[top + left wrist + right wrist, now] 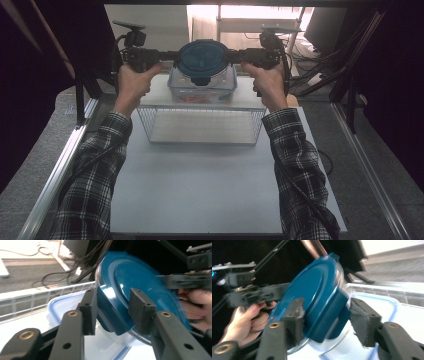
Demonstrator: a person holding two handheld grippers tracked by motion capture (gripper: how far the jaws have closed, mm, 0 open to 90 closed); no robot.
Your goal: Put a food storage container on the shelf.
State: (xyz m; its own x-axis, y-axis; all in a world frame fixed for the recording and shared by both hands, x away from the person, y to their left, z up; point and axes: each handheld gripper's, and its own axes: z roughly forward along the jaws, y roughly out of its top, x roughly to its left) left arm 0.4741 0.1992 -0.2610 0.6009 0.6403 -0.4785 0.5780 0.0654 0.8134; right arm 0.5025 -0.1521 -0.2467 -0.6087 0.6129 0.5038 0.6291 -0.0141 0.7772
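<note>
The left gripper (167, 56) and the right gripper (235, 55) each pinch a side clip tab of the round dark-blue plastic lid with its clear rim (202, 56), one from either side, and together they hold it in the air. In the left gripper view the black pads (90, 311) sit against the lid's blue tab (110, 310); in the right gripper view the other tab (329, 315) lies between the jaws. The lid hangs just above a clear rectangular plastic container with a blue-edged rim (202, 87). That container rests on the white top of a wire-mesh basket rack (200, 125), which stands on the pale grey table (200, 190).
</note>
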